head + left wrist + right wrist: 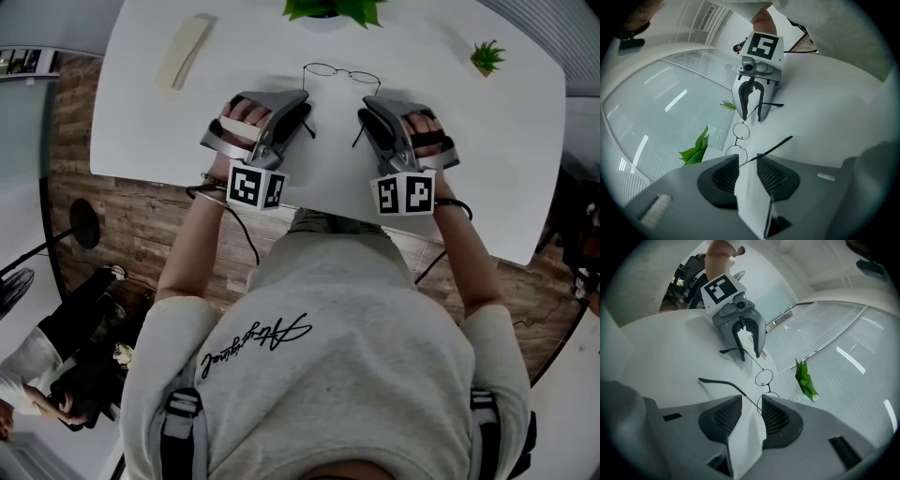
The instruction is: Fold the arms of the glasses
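Thin round wire glasses (342,73) lie on the white table (497,159), lenses away from me, both arms spread toward me. My left gripper (306,111) is at the left arm, my right gripper (366,111) at the right arm. In the left gripper view the jaws (747,161) stand apart, and the dark arm (776,145) runs between the pads without being pinched. In the right gripper view the jaws (751,401) are also apart around the other arm (717,381), near its hinge. Each view shows the opposite gripper (752,116) (750,355) beyond the lenses.
A beige case (185,52) lies at the table's far left. A large green plant (333,9) stands at the far edge behind the glasses, a small one (487,56) at the far right. The table's near edge runs just under my wrists. A person sits at lower left (56,366).
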Tool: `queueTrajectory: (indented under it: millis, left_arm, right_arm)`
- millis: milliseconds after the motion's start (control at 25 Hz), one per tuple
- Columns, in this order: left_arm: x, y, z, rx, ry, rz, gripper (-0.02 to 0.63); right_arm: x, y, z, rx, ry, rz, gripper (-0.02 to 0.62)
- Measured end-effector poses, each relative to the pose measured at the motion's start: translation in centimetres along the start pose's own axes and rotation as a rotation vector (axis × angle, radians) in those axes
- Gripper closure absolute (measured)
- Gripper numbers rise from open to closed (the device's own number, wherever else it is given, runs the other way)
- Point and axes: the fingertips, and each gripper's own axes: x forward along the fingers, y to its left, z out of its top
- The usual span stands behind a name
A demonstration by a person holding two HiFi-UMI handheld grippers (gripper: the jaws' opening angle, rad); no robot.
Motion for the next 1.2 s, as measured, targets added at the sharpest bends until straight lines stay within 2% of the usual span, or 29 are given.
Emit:
queueTrajectory:
  millis: [40, 200, 320, 440, 640, 800, 1080, 1200]
  left_arm:
    - [0.0, 0.1, -0.1, -0.003, 0.003, 0.001, 0.532]
    - [0.1, 0.3, -0.2, -0.022, 0.007, 0.004, 0.538]
    - [0.1, 0.3, -0.3, -0.017, 0.009, 0.01, 0.548]
    - [0.1, 0.8, -0.1, -0.068, 0.008, 0.026, 0.557]
    - [-0.2, 3.0, 0.7, -0.197, -0.018, 0.095, 0.6]
    - [-0.4, 4.4, 1.4, -0.345, -0.048, 0.091, 0.6]
    - [-1.5, 6.6, 5.1, -0.588, -0.175, 0.012, 0.6]
    - [-1.8, 7.4, 6.6, -0.686, -0.231, -0.014, 0.6]
  right_arm:
    - [0.0, 0.0, 0.0, -0.007, 0.001, 0.0, 0.486]
    - [0.2, 0.0, 0.0, -0.023, 0.003, -0.005, 0.503]
    - [0.2, -0.6, 0.1, -0.012, -0.015, -0.032, 0.548]
    - [0.0, -1.4, 0.3, 0.001, -0.037, -0.071, 0.575]
    - [-0.7, -3.7, 0.2, 0.093, -0.06, -0.129, 0.595]
    - [-1.7, -5.2, 0.1, 0.181, -0.077, -0.124, 0.595]
    - [-4.8, -7.9, -0.1, 0.475, -0.095, -0.047, 0.594]
    - [-6.0, -8.8, -0.5, 0.563, -0.127, -0.037, 0.594]
